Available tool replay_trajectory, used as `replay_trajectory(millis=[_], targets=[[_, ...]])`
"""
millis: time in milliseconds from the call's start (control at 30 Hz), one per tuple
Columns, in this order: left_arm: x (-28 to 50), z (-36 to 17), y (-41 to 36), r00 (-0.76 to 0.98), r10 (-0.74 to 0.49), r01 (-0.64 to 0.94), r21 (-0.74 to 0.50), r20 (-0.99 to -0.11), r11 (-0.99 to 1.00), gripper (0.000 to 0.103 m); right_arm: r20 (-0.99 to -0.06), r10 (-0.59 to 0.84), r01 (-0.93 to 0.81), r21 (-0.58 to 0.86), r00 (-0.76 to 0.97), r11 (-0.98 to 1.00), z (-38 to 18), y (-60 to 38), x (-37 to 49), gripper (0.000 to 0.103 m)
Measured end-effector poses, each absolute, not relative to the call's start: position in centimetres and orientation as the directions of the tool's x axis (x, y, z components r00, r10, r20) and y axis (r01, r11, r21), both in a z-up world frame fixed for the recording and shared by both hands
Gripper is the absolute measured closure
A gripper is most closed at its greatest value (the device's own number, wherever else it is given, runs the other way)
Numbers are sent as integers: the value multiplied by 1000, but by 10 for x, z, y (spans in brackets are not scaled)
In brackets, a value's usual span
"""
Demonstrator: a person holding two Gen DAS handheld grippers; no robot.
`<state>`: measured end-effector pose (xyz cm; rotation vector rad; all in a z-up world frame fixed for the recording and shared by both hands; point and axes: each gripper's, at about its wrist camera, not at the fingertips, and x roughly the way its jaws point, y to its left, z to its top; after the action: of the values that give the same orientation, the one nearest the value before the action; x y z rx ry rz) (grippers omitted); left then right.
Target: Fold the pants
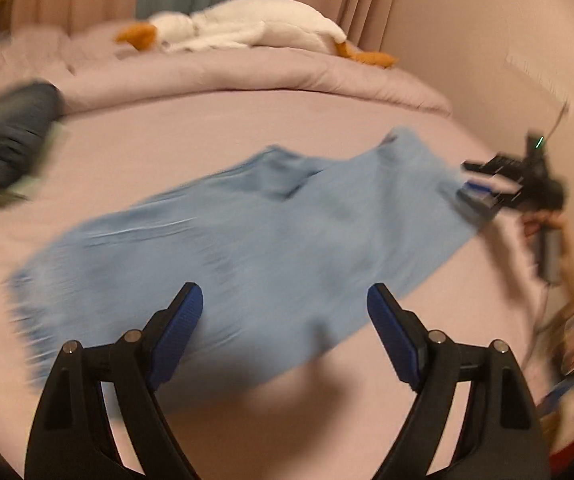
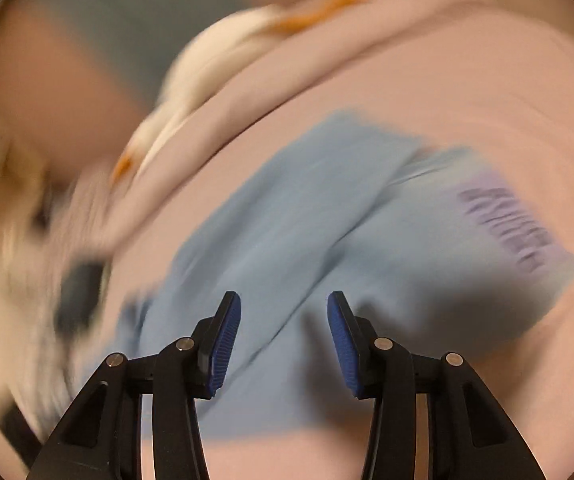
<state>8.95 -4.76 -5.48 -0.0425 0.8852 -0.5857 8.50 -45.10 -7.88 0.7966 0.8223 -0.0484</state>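
Light blue pants (image 1: 227,248) lie spread on a pink bed sheet (image 1: 207,136), running from lower left to upper right. My left gripper (image 1: 285,300) is open and empty, hovering over the pants' near edge. The right gripper (image 1: 483,184) shows in the left wrist view at the pants' far right end; whether it touches them is blurred. In the right wrist view the pants (image 2: 307,240) lie below my right gripper (image 2: 284,308), whose jaws are open with nothing between them. A purple printed patch (image 2: 507,228) sits at the pants' right end.
A white plush goose with orange beak and feet (image 1: 247,26) lies on a rolled pink duvet (image 1: 247,76) at the back. A dark garment (image 1: 7,136) lies at the left. Curtains and a wall stand behind. Clutter (image 1: 567,344) sits off the bed's right side.
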Motion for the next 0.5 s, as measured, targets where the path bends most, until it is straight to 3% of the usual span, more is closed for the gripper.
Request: replay_trajectory(millis=[133,267,333,367,500], targets=[[122,-68,-93,414,-571,430,-400,-709,809,18,-659,217,463,689,720,557,-104,-507,112,58],[141,-84,-114,396,-548,390,-406,-737,827,18,-698,240,509,675,674,534,-122,-511,141,58],[146,-100,-119,381,-509,360,-384,-772,851,18,-711,210,520,654,671,550,-121,-505,153,73],[145,-103,-117,379,-510,358,-386,-772,850,18,-716,193,521,641,671,564,-119,-503,156,98],[141,-99,-122,395,-500,398,-347,-771,849,18,-661,187,482,685,727,547,-110,-513,139,98]])
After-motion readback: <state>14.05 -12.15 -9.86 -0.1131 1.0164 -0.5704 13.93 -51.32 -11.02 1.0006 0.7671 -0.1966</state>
